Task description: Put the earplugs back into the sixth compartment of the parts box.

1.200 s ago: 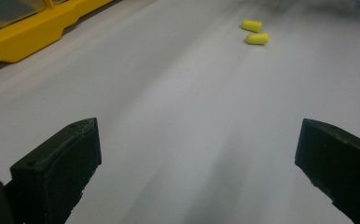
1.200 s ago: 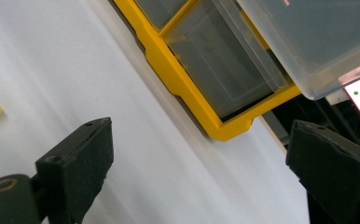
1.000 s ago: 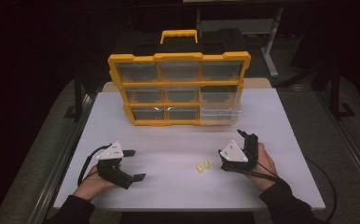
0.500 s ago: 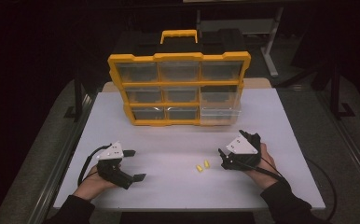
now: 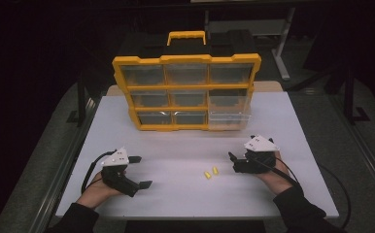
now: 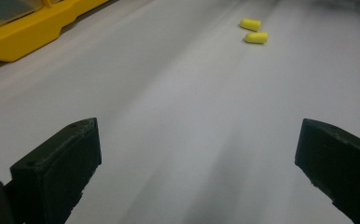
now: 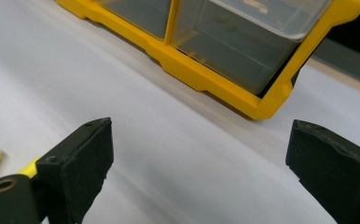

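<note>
Yellow earplugs [image 5: 211, 172], two of them, lie side by side on the white surface [image 5: 185, 145], between the claws. Right claw [image 5: 234, 161] is near them, jaws wide apart; left claw [image 5: 140, 171] also gapes, empty.

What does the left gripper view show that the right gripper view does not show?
Left gripper view: both yellow earplugs lie whole on the white table, far ahead of the open left gripper. Right gripper view: the clear drawer of the organizer, pulled out a little, ahead of the open right gripper, and just a yellow tip at the left edge. Both share the table and the yellow organizer frame.
</note>
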The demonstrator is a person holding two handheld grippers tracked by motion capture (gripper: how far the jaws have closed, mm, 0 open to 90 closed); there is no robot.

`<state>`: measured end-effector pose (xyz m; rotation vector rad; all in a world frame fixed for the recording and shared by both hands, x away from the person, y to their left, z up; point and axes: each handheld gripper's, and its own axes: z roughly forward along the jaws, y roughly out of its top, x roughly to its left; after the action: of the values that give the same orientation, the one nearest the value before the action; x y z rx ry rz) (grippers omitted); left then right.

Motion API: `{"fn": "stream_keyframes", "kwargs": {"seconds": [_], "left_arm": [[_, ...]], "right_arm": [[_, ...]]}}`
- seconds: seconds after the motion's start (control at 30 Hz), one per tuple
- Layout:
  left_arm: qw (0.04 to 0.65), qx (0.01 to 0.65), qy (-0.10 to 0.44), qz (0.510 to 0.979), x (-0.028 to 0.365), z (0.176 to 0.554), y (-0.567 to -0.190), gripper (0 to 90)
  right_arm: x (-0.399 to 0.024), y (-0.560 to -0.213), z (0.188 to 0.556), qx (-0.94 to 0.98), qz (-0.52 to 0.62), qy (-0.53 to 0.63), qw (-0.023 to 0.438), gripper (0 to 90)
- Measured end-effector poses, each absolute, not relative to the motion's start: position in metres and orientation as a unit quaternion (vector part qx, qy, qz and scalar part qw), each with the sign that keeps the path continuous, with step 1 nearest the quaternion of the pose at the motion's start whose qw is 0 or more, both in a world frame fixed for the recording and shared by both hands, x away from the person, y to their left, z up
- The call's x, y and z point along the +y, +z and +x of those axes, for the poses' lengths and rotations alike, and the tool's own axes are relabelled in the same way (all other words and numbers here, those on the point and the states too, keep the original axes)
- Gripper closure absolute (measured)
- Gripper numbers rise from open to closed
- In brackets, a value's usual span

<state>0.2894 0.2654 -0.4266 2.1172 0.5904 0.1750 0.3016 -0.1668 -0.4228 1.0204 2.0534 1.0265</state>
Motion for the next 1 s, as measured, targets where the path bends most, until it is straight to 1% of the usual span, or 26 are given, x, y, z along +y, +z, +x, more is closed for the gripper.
{"fn": "stream_keyframes", "kwargs": {"seconds": [0.4,0.63,0.87,1.0], "left_arm": [[0.452,0.239,0.069,0.856,0.265,0.289,-0.427,0.0],[0.453,0.239,0.068,0.856,0.265,0.29,-0.427,0.0],[0.452,0.239,0.068,0.856,0.265,0.29,-0.427,0.0],[0.456,0.239,0.068,0.855,0.265,0.291,-0.426,0.0]], "right_arm": [[-0.187,-0.423,0.312,0.752,0.434,0.448,0.213,7.0],[-0.193,-0.424,0.311,0.754,0.423,0.465,0.192,7.2],[-0.189,-0.424,0.295,0.773,0.381,0.473,0.183,7.1],[-0.188,-0.427,0.286,0.779,0.364,0.476,0.186,7.1]]}}
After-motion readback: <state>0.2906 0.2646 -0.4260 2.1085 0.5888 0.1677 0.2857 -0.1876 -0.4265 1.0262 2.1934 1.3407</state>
